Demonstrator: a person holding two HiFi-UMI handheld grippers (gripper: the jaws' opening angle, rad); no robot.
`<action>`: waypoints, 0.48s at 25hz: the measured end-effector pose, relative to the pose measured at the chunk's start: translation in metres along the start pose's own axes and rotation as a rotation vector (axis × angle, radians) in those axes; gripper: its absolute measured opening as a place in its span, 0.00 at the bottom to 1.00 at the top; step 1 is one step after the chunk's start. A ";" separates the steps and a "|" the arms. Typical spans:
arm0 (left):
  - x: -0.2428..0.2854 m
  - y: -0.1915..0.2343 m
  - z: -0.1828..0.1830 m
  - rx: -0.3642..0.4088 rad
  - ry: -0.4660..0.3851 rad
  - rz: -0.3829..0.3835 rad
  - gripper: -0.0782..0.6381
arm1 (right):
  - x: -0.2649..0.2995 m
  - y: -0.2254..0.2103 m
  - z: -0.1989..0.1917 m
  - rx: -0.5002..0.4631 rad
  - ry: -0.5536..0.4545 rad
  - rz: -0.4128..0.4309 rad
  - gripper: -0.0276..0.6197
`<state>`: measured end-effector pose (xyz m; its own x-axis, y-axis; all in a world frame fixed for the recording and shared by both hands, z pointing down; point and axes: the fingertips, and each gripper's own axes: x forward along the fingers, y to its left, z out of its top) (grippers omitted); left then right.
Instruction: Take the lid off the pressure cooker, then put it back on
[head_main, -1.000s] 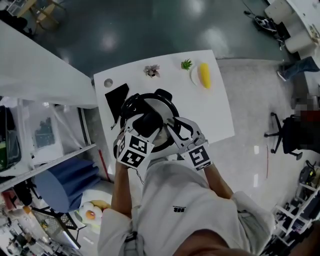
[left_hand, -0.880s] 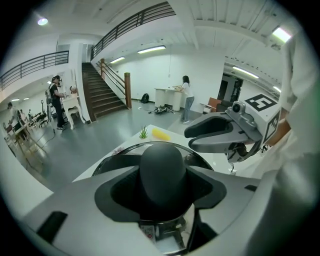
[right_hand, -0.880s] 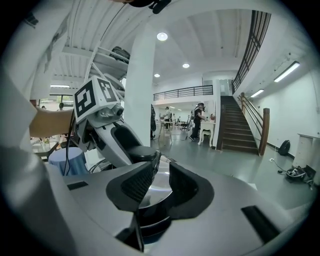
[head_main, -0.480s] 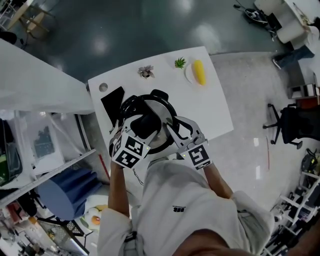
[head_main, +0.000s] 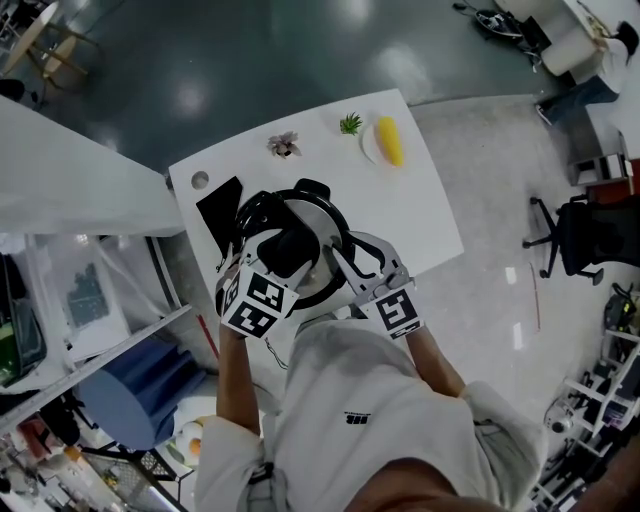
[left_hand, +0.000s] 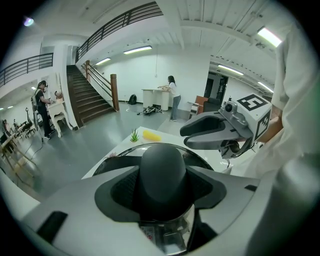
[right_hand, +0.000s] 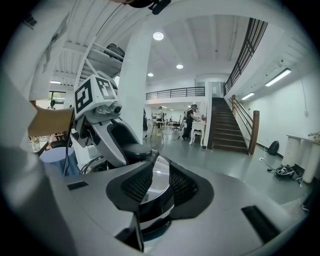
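The pressure cooker stands on a white table (head_main: 425, 225), its shiny lid (head_main: 322, 213) in place. My left gripper (head_main: 288, 246) reaches down over the lid's middle. In the left gripper view its pads press on both sides of the black knob (left_hand: 162, 172), so it is shut on it. My right gripper (head_main: 350, 262) sits at the cooker's near right rim. In the right gripper view (right_hand: 156, 192) its pads close narrowly on the cooker's black side handle (right_hand: 155, 209), with the lid (right_hand: 159, 181) showing beyond. Each gripper shows in the other's view: the right gripper (left_hand: 215, 131), the left gripper (right_hand: 112, 137).
On the table beyond the cooker lie a black flat object (head_main: 218, 205), a small dried flower (head_main: 284, 145), a small green plant (head_main: 350, 124) and a yellow item on a plate (head_main: 389, 142). Shelving stands at the left (head_main: 90, 330), an office chair at the right (head_main: 590, 225).
My left gripper has rolled slightly on the knob, its marker cube shifting left. The right gripper has kept its place at the rim. The head camera's view has drifted a little.
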<state>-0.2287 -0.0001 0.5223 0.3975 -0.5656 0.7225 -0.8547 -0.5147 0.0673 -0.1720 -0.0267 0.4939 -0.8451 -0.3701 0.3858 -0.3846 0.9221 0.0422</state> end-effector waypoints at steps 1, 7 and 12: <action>-0.001 0.000 0.002 -0.003 -0.004 -0.001 0.51 | -0.001 0.000 0.001 0.008 0.005 -0.004 0.21; -0.011 0.000 0.007 -0.005 -0.021 0.005 0.51 | -0.001 -0.002 0.006 -0.034 -0.049 -0.014 0.21; -0.015 -0.002 0.012 -0.003 -0.030 0.006 0.51 | -0.008 -0.008 0.016 -0.039 -0.070 -0.036 0.20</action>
<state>-0.2287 0.0015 0.5028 0.4025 -0.5878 0.7017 -0.8579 -0.5097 0.0651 -0.1677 -0.0325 0.4760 -0.8553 -0.4092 0.3180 -0.4020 0.9111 0.0912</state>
